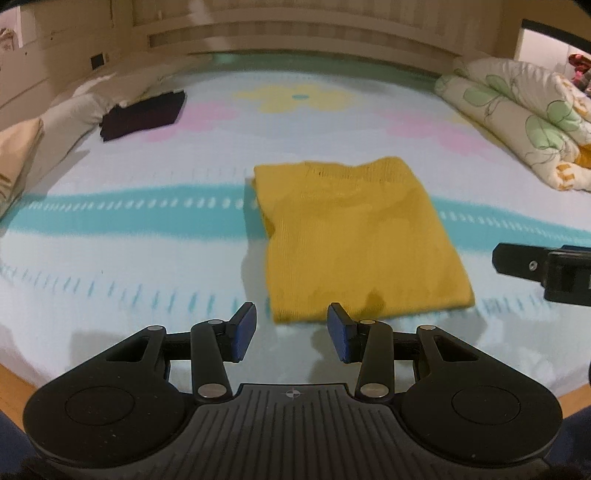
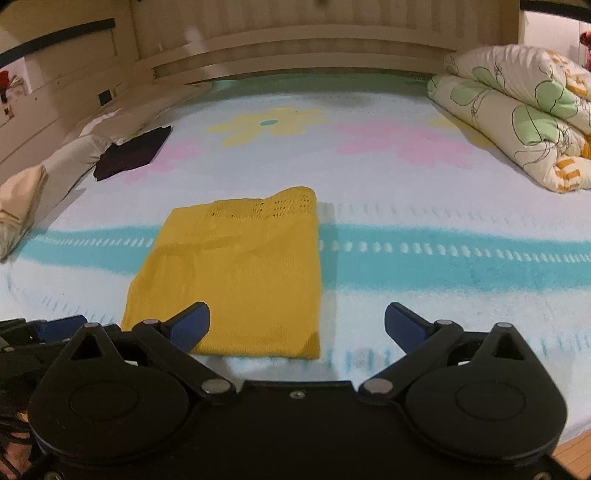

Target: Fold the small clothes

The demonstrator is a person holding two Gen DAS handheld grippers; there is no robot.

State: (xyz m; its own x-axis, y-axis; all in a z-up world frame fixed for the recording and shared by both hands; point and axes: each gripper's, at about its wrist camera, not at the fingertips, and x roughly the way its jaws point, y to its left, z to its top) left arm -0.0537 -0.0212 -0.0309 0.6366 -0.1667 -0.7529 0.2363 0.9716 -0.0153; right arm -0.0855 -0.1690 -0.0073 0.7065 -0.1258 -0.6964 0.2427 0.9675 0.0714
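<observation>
The yellow knit garment [image 1: 356,236] lies folded into a rough rectangle on the bed sheet [image 1: 129,258], straight ahead of the left gripper [image 1: 291,332] in the left wrist view, its near edge just past the blue fingertips [image 1: 245,328]. That gripper hovers low and level over the sheet with its jaws parted and nothing between them. The black body of the right gripper [image 1: 546,267] juts in from the right edge, well apart from the garment. The sheet is pale with a teal band and pink and yellow flowers; a dark folded garment [image 1: 142,114] sits far left near a grey pillow [image 1: 70,118], and a rolled floral quilt [image 1: 517,118] lies far right below a wooden headboard [image 1: 295,33]. The yellow piece's long axis runs away from the camera, its openwork edge at the far end. In the right wrist view, the right gripper [image 2: 297,325] is spread wide and empty, its left fingertip [image 2: 188,325] overlapping the yellow garment's [image 2: 236,273] near left part in the picture; whether it touches the cloth I cannot tell. The garment lies left of centre across the teal band, long axis again pointing toward the headboard [image 2: 295,48]. Part of the left gripper [image 2: 48,328] shows at the lower left.
</observation>
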